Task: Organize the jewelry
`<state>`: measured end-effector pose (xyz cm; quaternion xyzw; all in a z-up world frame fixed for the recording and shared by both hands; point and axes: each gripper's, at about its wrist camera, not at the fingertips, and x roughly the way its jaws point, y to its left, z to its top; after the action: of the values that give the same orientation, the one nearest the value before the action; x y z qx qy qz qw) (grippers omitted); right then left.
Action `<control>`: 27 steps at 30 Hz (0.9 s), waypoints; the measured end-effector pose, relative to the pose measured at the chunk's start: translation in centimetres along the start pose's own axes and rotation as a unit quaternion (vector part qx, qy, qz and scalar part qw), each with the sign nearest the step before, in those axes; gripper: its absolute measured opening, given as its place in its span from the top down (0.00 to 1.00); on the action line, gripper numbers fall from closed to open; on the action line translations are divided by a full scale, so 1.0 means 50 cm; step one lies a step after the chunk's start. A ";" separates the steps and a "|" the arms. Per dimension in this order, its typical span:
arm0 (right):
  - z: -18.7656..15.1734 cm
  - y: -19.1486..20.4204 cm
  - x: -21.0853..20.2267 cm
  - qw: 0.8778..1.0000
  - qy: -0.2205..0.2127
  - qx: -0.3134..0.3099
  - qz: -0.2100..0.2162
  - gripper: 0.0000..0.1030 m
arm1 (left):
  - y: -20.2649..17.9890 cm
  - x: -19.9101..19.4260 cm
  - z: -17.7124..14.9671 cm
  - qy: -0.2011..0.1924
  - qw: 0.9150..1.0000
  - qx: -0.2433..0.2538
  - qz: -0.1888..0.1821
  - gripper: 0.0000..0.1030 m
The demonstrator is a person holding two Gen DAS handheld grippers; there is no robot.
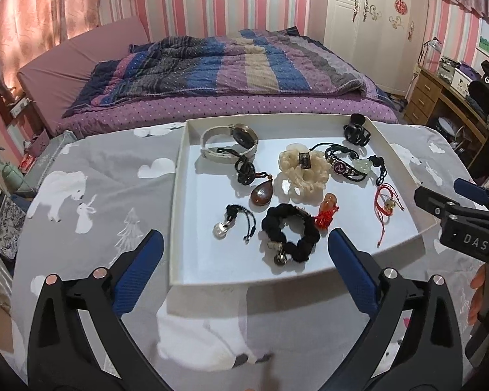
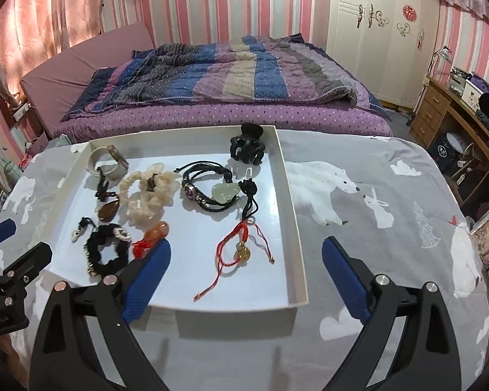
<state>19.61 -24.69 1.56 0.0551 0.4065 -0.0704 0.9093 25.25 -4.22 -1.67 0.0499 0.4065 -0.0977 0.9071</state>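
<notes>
A white tray [image 1: 176, 215] lies on the bear-print cloth and holds the jewelry: a white watch [image 1: 228, 145], an amber pendant [image 1: 261, 193], a cream bead bracelet [image 1: 304, 171], a black scrunchie [image 1: 290, 233], an orange charm with a red tassel [image 1: 328, 211], a red cord bracelet [image 2: 241, 251], a black bracelet with a jade pendant [image 2: 212, 192] and a black hair claw [image 2: 246, 150]. My left gripper [image 1: 246, 238] hangs open over the tray's near edge with nothing between its fingers. Over the tray's near right corner [image 2: 304, 299], my right gripper [image 2: 247, 246] is open and empty too.
The table's grey cloth [image 2: 391, 260] stretches to the right of the tray. Behind the table stands a bed with a striped quilt [image 1: 228, 65]. A wooden desk [image 1: 440, 97] and a white wardrobe [image 2: 375, 32] are at the right. A person's hand [image 1: 477, 293] shows at the right edge.
</notes>
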 end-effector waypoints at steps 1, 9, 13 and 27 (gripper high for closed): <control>-0.005 0.000 -0.012 1.000 -0.003 0.000 0.002 0.09 | 0.004 -0.012 -0.007 -0.005 1.000 -0.003 0.002 0.03; -0.076 0.006 -0.093 1.000 -0.014 -0.001 0.009 0.09 | 0.029 -0.100 -0.090 -0.036 0.999 -0.020 0.022 0.03; -0.129 0.006 -0.131 1.000 -0.016 0.006 0.019 0.09 | 0.027 -0.134 -0.136 -0.040 0.999 -0.019 0.027 0.03; -0.255 0.011 -0.249 0.998 -0.054 0.018 0.015 0.09 | 0.014 -0.247 -0.264 -0.077 0.995 -0.012 0.065 0.03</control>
<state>2.18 -21.11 2.42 0.0738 0.3545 -0.0675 0.9297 7.75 0.40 -1.21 0.0578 0.3323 -0.0372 0.9407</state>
